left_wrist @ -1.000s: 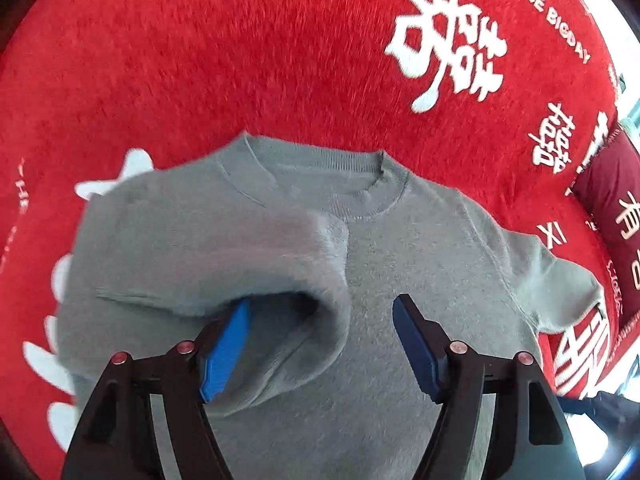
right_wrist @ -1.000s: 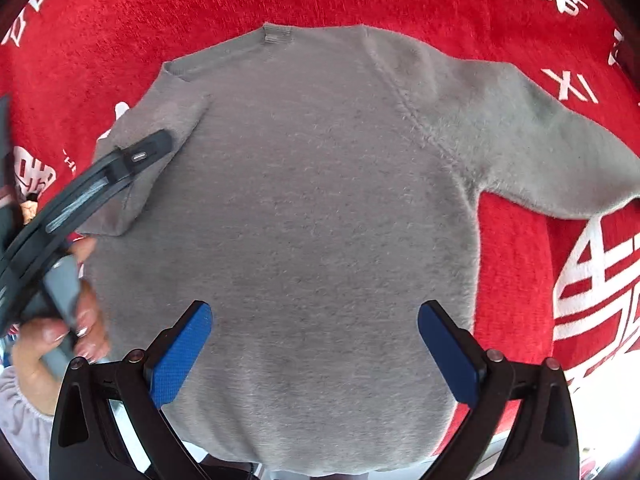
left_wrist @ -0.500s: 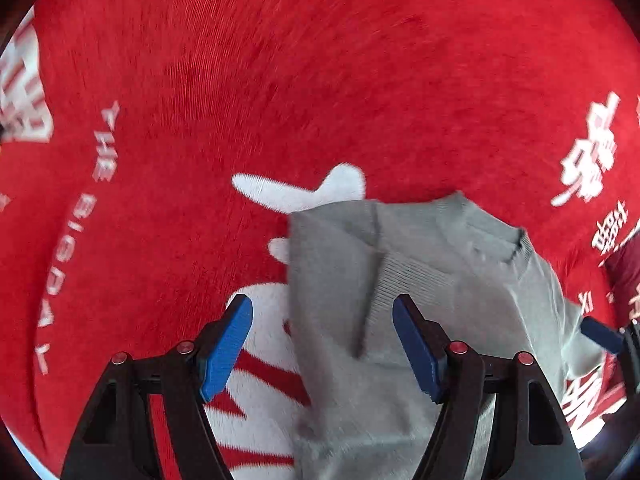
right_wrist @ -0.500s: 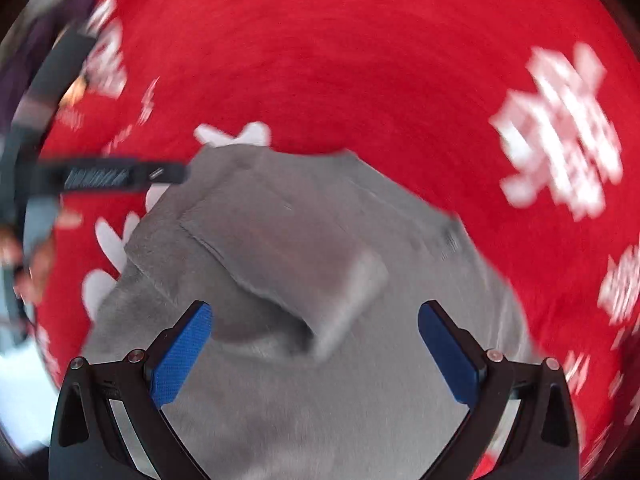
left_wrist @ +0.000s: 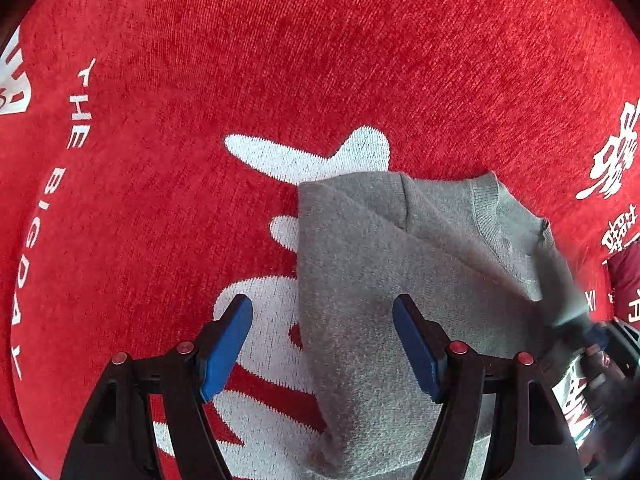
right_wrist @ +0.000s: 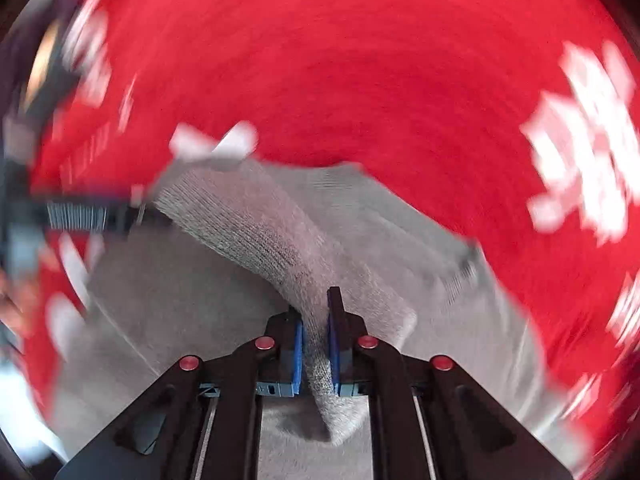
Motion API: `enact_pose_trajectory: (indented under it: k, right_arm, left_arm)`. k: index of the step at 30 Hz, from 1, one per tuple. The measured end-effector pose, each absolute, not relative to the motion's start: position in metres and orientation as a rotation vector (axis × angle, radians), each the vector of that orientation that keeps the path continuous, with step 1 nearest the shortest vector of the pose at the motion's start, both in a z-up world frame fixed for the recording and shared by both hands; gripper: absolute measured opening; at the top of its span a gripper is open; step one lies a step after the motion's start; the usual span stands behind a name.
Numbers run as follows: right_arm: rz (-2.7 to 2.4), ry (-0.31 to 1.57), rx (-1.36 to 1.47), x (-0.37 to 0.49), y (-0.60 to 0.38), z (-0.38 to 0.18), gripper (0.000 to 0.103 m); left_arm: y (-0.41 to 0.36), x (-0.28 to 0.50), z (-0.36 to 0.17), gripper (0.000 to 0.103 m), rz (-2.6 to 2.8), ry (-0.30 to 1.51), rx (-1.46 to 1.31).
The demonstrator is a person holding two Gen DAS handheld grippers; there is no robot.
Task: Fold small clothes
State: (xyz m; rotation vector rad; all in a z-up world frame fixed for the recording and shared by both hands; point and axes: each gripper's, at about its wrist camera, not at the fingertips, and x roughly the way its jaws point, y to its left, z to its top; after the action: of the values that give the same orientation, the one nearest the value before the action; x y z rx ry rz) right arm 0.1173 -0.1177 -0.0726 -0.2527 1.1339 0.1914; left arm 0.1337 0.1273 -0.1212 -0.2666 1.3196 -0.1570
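Right wrist view: right tongs (right_wrist: 316, 344) now clamped on sweater sleeve (right_wrist: 256, 232), previously apart; left tongs (left_wrist: 322, 344) still apart

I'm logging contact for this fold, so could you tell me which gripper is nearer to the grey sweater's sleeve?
Right. The right gripper is shut on the sleeve, gripping it between its pads. The left gripper is open above the grey sweater, holding nothing.

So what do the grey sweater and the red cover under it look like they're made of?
Grey sweater: soft fuzzy knit, wool or acrylic by look, matte; ribbed neckline and visible stitch rows where the right gripper pinches it. Red cover with white lettering: plush, chenille-like woven fabric, judging by its short streaky pile.
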Motion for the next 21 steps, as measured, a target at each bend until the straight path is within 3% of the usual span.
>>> enact_pose_trajectory:
  k: [6,7,8,10,18,19,21]
  right_arm:
    - [0.011,1.146,0.474,0.086,-0.260,-0.081,0.016]
    - [-0.015,1.148,0.570,0.076,-0.279,-0.090,0.026]
    - [-0.030,1.149,0.640,0.067,-0.292,-0.096,0.049]
    - [-0.052,1.152,0.739,0.053,-0.307,-0.103,0.071]
    - [-0.086,1.124,0.954,0.040,-0.335,-0.112,0.070]
    - [-0.098,1.130,0.963,0.041,-0.336,-0.112,0.070]
    - [-0.138,1.153,0.961,0.046,-0.331,-0.116,0.058]
  left_arm:
    - [0.127,0.138,-0.125,0.074,-0.153,1.328,-0.289]
    - [0.127,0.139,-0.124,0.074,-0.152,1.329,-0.293]
    - [0.127,0.144,-0.124,0.074,-0.151,1.330,-0.295]
    - [0.127,0.151,-0.124,0.074,-0.156,1.332,-0.291]
    - [0.112,0.178,-0.126,0.073,-0.162,1.375,-0.247]
    - [0.112,0.180,-0.125,0.070,-0.159,1.376,-0.248]
    - [0.111,0.181,-0.122,0.025,-0.154,1.369,-0.248]
